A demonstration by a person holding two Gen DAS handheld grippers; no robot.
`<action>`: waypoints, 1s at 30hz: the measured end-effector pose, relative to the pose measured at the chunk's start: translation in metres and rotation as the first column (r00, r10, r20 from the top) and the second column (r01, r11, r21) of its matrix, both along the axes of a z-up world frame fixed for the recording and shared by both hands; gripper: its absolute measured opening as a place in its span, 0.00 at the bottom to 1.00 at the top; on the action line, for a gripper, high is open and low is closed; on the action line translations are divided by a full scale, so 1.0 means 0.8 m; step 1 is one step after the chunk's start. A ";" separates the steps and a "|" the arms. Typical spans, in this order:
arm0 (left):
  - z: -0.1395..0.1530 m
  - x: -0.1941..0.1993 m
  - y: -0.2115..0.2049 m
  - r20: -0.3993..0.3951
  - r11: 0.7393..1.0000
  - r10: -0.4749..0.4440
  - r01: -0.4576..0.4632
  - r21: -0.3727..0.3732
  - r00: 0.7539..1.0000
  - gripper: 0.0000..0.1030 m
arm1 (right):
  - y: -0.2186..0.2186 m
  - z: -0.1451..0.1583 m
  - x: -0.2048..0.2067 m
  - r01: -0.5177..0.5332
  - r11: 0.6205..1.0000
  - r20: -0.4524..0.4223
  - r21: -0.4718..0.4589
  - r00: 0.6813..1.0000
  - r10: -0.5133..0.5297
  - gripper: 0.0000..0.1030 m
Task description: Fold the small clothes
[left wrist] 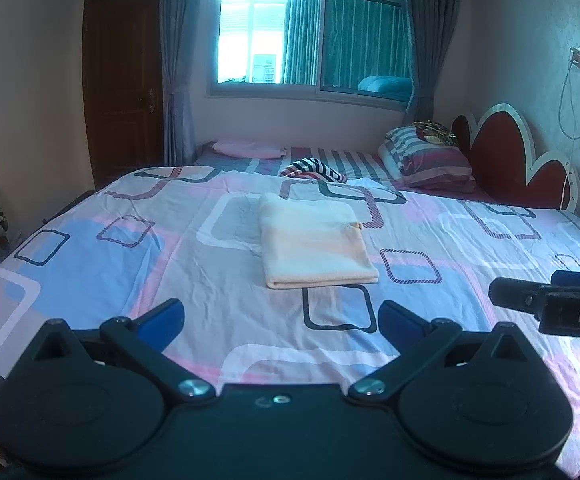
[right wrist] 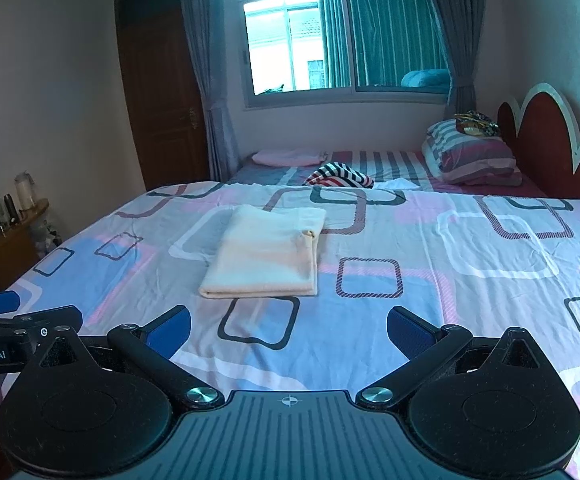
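The bed (left wrist: 130,264) carries a cream cloth (left wrist: 314,240), already folded into a flat rectangle at mid-sheet. The left gripper (left wrist: 282,320) and right gripper (right wrist: 288,330) hover near its front edge, jaws spread wide, holding nothing. For any further fold, pinch both near corners together and lift evenly.

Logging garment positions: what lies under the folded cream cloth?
The folded cream cloth rests flat on the patterned bedsheet. Sheet shows all around it; whatever is directly beneath is covered.
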State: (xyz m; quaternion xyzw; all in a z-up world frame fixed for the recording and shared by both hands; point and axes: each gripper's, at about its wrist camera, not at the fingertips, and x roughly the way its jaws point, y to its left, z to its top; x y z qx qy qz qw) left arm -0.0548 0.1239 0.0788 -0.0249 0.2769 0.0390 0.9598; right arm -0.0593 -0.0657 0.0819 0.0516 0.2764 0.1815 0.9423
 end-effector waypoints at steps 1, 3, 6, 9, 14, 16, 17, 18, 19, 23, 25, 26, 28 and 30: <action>0.000 0.000 0.000 -0.001 1.000 0.000 0.000 -0.001 1.000 0.99 | 0.000 0.000 0.000 -0.001 1.000 -0.001 0.001 1.000 0.001 1.00; 0.000 0.001 0.001 -0.001 1.000 -0.002 0.002 -0.001 1.000 1.00 | 0.000 0.000 0.000 -0.001 1.000 0.000 -0.001 1.000 0.001 1.00; 0.000 0.001 0.001 0.000 1.000 -0.004 0.004 0.000 1.000 1.00 | 0.000 0.000 0.000 0.000 1.000 -0.001 0.000 1.000 0.000 1.00; 0.000 0.001 0.002 0.000 1.000 -0.003 0.003 -0.002 1.000 1.00 | 0.000 0.000 -0.001 0.003 1.000 0.000 -0.003 1.000 -0.003 1.00; 0.000 0.001 0.003 0.002 1.000 -0.003 0.003 -0.004 1.000 1.00 | 0.001 0.001 -0.002 0.001 1.000 -0.001 -0.006 1.000 -0.001 1.00; -0.001 0.003 0.004 0.001 1.000 -0.004 0.004 -0.009 1.000 1.00 | 0.001 0.001 -0.002 -0.001 1.000 -0.001 -0.007 1.000 0.001 1.00; -0.002 0.003 0.004 0.002 1.000 -0.005 0.005 -0.007 1.000 1.00 | 0.001 0.001 -0.003 -0.002 1.000 -0.001 -0.006 1.000 0.002 1.00; -0.002 0.003 0.004 0.000 1.000 -0.004 0.004 -0.006 1.000 1.00 | 0.001 0.001 -0.003 -0.003 1.000 -0.002 -0.006 1.000 0.003 1.00; -0.002 0.004 0.005 0.000 1.000 -0.005 0.005 -0.006 1.000 0.99 | 0.000 0.001 -0.003 -0.005 1.000 -0.001 -0.006 1.000 0.005 1.00; -0.002 0.004 0.005 0.001 1.000 -0.005 0.005 -0.008 1.000 1.00 | -0.002 0.001 -0.003 -0.005 1.000 0.001 -0.006 1.000 0.005 1.00; -0.002 0.003 0.005 0.003 1.000 -0.006 0.006 -0.007 1.000 1.00 | -0.003 0.001 -0.003 -0.003 1.000 0.001 -0.008 1.000 0.003 1.00; -0.002 0.004 0.005 0.002 1.000 -0.007 0.007 -0.007 1.000 0.99 | -0.003 0.001 -0.003 -0.003 1.000 -0.001 -0.007 1.000 0.003 1.00; -0.003 0.004 0.004 0.003 1.000 -0.010 0.010 -0.004 1.000 0.99 | -0.004 0.000 -0.003 -0.002 1.000 -0.002 -0.005 1.000 0.002 1.00; -0.003 0.004 0.003 0.004 1.000 -0.012 0.012 -0.001 1.000 1.00 | -0.005 0.000 -0.003 -0.001 1.000 -0.003 -0.007 1.000 0.001 1.00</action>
